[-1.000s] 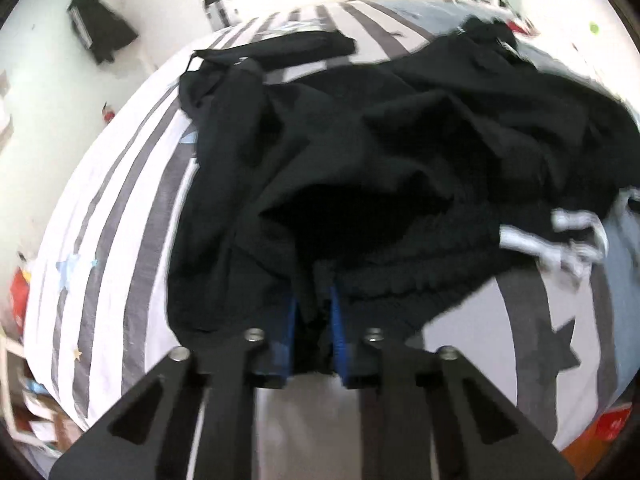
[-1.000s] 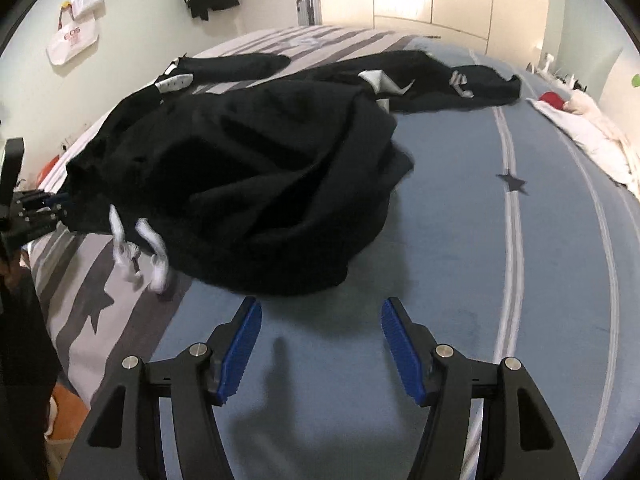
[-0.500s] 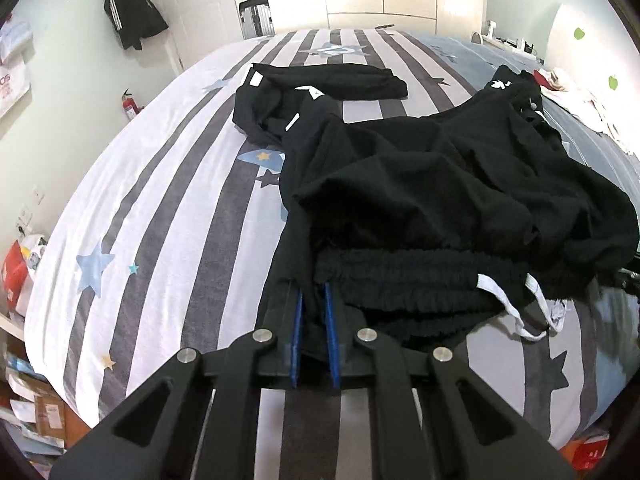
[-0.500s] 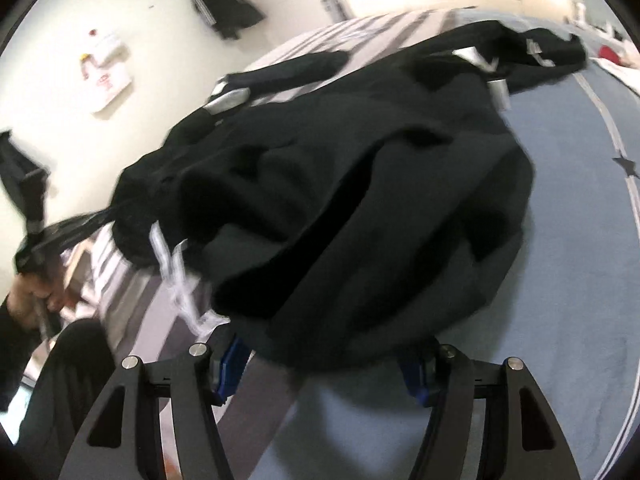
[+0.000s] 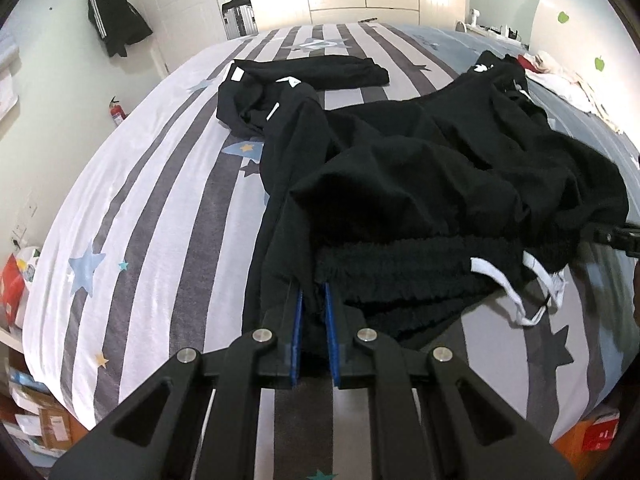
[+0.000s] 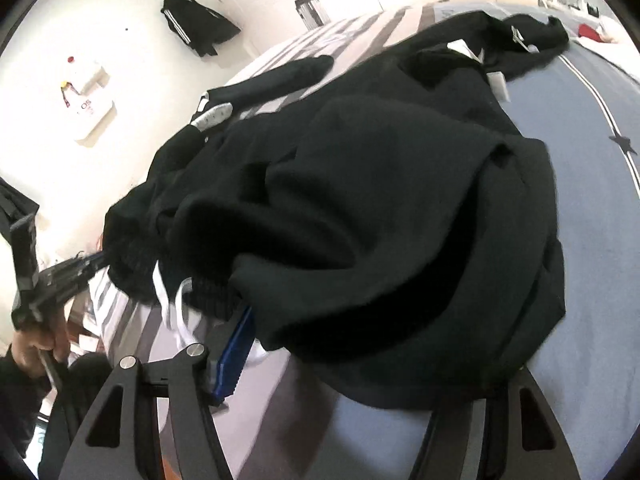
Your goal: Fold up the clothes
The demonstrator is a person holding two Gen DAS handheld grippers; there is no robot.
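Since earlier, right tongs (image 6: 352, 364) slid under the trousers (image 5: 440, 184) — spread wide; left tongs (image 5: 314, 320) stay clamped on the waistband (image 5: 400, 264), low over the bed (image 5: 160, 200).

Striped bed (image 5: 168, 200), black clothes (image 5: 440, 168) heaped

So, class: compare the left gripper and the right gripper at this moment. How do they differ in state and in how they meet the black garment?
The left gripper is shut, its blue pads pinching the ribbed waistband of the black garment; the right gripper is spread wide. The left gripper grips one edge, while the right gripper's fingers straddle a bulky fold, one finger hidden by cloth. Both have black frames with blue pads and touch the same garment on the bed.
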